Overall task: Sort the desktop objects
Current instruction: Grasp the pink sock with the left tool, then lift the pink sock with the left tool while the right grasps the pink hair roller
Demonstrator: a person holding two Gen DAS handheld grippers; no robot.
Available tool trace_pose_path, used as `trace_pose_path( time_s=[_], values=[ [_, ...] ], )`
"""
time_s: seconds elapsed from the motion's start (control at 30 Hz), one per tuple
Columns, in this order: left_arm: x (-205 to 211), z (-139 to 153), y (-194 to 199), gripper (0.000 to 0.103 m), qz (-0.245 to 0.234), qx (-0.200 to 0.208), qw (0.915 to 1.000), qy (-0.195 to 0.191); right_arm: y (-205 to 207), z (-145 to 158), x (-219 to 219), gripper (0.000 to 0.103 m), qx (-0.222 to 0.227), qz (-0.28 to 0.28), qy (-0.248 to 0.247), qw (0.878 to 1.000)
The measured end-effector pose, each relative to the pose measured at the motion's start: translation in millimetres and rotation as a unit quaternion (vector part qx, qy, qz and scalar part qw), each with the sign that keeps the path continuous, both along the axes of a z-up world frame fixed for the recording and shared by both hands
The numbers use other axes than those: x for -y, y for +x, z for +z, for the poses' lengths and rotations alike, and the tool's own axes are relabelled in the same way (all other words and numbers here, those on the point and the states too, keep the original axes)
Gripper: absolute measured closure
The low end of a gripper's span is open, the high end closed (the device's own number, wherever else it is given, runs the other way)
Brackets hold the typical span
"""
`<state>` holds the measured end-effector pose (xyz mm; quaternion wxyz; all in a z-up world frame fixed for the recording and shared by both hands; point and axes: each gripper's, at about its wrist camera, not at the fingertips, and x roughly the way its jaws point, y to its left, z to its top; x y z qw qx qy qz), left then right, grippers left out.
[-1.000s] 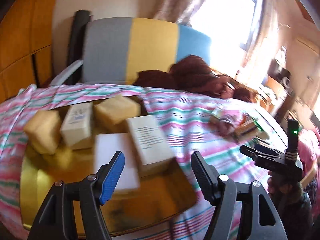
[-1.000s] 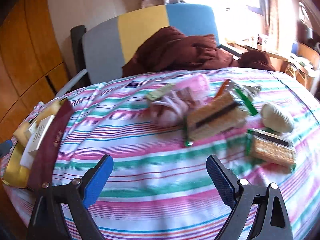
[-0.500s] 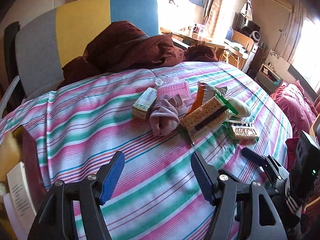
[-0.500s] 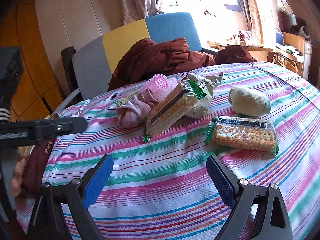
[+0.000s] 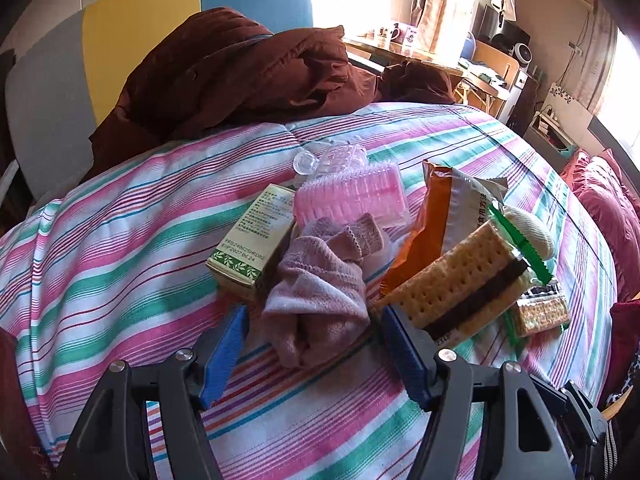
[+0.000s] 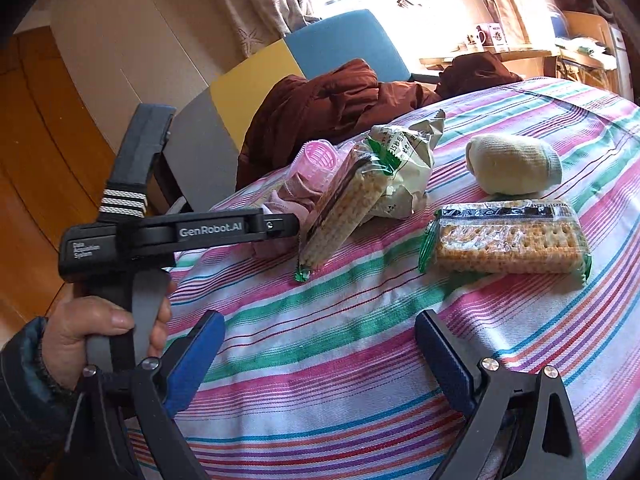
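A rolled pink sock [image 5: 320, 292] lies on the striped cloth, and my left gripper [image 5: 314, 320] stands open around its near end without squeezing it. Touching the sock are a green-and-yellow box [image 5: 250, 240], a pink plastic case [image 5: 352, 196], an orange snack bag [image 5: 432, 220] and a cracker pack [image 5: 460, 284]. My right gripper [image 6: 320, 340] hangs open and empty over bare cloth. Ahead of it lie a flat cracker pack [image 6: 508, 240] and a cream sock [image 6: 512, 164]. The right wrist view also shows the left gripper [image 6: 292, 226] from the side, held by a hand [image 6: 100, 328].
A brown coat [image 5: 240, 72] is heaped on a grey, yellow and blue chair [image 5: 140, 12] behind the table. A white-and-green bag [image 6: 404, 164] leans on the tilted cracker pack [image 6: 344, 208]. The striped table's edge [image 5: 592, 240] curves off to the right, with red cushions beyond.
My left gripper swung right, away from the tray of boxes, and closed in on the pile until its open fingers flank the pink sock. The left gripper came into the right wrist view.
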<state>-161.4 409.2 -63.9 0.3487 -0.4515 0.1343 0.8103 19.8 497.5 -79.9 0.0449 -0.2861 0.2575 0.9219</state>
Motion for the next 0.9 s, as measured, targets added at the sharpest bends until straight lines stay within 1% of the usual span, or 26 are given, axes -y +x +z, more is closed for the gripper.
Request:
trace_pose_path(
  time_s=[0.03,0.07,0.13,0.17,0.2,0.33,0.5,0.73,0.83,0.9],
  values=[
    [0,-3,-2,0.042,0.005,0.002,1.0,0.004,0,0,0,0.006,-0.001,0.0,-0.001,1.0],
    [1,-5,-4,0.051,0.007,0.009,0.9999,0.011,0,0,0,0.006,-0.001,0.0,-0.001,1.0],
    [6,-8,-7,0.056,0.014,0.019,0.9993,0.028,0,-1,0,0.006,0.0,0.0,-0.001,1.0],
    [10,-7,-6,0.061,0.018,0.02,0.9991,0.032,0,-1,0,0.006,0.0,0.0,-0.001,1.0],
    [14,-6,-3,0.062,0.02,0.019,0.999,0.036,0,-1,0,0.006,0.0,0.0,-0.001,1.0],
    [40,-3,15,0.063,0.028,0.025,0.998,0.051,0,-1,0,0.006,0.003,0.0,0.001,1.0],
    [83,-2,48,0.063,0.033,0.035,0.9969,0.062,-2,-1,1,0.006,0.009,0.0,0.005,1.0],
    [137,1,106,0.063,0.015,0.012,0.9984,0.053,-1,2,5,0.006,0.018,0.0,0.014,1.0],
    [156,2,126,0.063,0.008,0.005,0.9985,0.053,-1,9,18,0.008,0.019,0.022,0.03,0.999],
    [166,3,136,0.063,0.003,-0.001,0.9984,0.057,-1,14,30,0.008,0.009,0.054,0.013,0.998]
  ],
)
